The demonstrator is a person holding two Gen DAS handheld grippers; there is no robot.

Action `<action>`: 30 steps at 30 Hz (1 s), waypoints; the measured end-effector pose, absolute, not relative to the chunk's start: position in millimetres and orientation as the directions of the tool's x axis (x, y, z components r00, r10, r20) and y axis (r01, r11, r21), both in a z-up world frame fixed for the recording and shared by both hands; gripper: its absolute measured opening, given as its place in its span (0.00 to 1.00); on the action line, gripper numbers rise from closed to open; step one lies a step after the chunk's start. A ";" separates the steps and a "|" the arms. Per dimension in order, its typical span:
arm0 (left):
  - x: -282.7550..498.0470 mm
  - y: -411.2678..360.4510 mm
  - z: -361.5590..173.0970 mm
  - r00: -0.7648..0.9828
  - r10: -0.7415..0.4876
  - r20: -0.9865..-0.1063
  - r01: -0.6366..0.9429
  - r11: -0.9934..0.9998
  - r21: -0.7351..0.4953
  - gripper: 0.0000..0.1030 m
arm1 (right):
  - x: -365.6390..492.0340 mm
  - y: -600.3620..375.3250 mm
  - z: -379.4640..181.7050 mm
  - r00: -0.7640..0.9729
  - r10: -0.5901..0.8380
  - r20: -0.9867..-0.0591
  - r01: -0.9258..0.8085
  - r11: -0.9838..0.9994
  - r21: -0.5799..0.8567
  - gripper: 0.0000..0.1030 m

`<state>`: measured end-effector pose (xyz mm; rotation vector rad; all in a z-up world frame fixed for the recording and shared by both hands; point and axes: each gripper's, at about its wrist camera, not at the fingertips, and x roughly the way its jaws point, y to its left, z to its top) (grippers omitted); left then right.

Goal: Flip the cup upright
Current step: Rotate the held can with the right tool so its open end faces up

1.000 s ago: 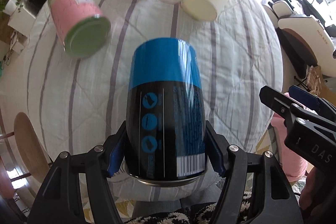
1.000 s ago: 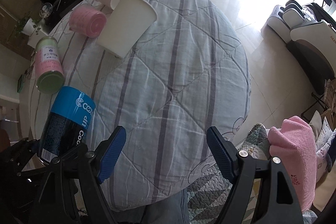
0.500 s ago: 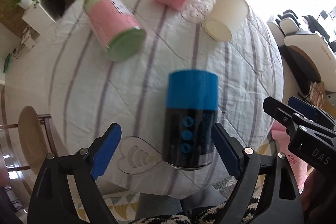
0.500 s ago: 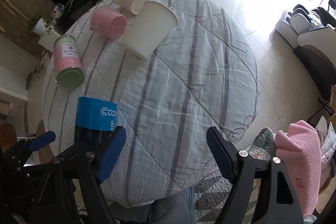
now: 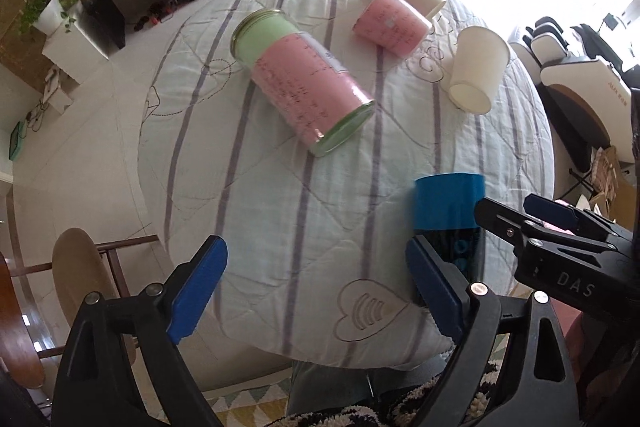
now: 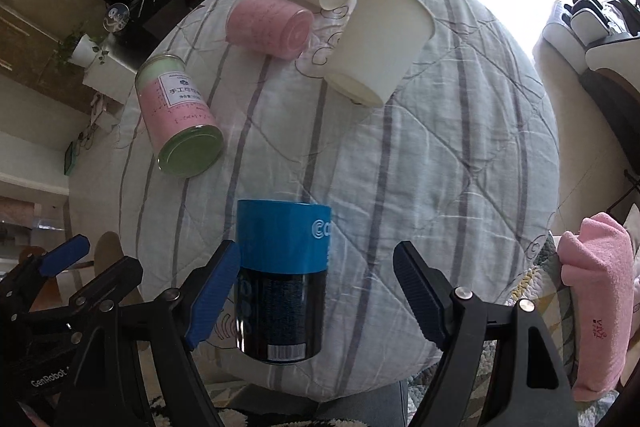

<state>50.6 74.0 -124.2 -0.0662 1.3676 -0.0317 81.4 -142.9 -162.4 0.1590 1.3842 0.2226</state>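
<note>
Both jaws spread, gripping nothing: left gripper (image 5: 316, 287) beside, right gripper (image 6: 316, 291) bracketing the blue-and-black cup (image 6: 282, 275), apparently upright near the striped tablecloth's (image 6: 460, 167) front edge, likely for inspection

Both looking down from above the near edge of the round table (image 5: 520, 131), past open claws. Left view more to the left, right view closer. Shared: blue can (image 6: 282, 279), pink jar (image 5: 304, 87), white cups.
</note>
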 end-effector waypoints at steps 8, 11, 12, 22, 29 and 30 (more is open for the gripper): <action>57.2 106.0 -136.5 0.178 -0.050 -0.983 0.002 0.999 -0.051 0.90 | 90.7 -109.6 -199.0 0.075 0.246 -0.966 0.017 0.969 0.248 0.78; 60.0 117.8 -145.5 0.158 -0.045 -0.986 -0.009 0.999 -0.047 0.90 | 95.2 -103.5 -215.3 0.049 0.223 -0.974 0.049 0.973 0.225 0.78; 60.7 120.8 -148.8 0.152 -0.044 -0.987 -0.012 0.999 -0.046 0.90 | 97.3 -103.2 -221.3 0.041 0.224 -0.974 0.060 0.972 0.226 0.78; 62.3 130.6 -155.3 0.134 -0.057 -0.989 -0.022 0.998 -0.061 0.90 | 98.4 -113.0 -220.2 0.098 0.280 -0.955 0.119 0.949 0.291 0.68; 63.4 125.2 -140.2 0.175 -0.061 -0.983 -0.008 0.998 -0.064 0.90 | 102.6 -109.5 -182.4 0.214 0.262 -0.941 0.046 0.959 0.278 0.67; 62.7 124.6 -139.2 0.177 -0.061 -0.982 -0.008 0.998 -0.063 0.90 | 102.0 -109.9 -178.5 0.231 0.266 -0.936 0.032 0.959 0.281 0.67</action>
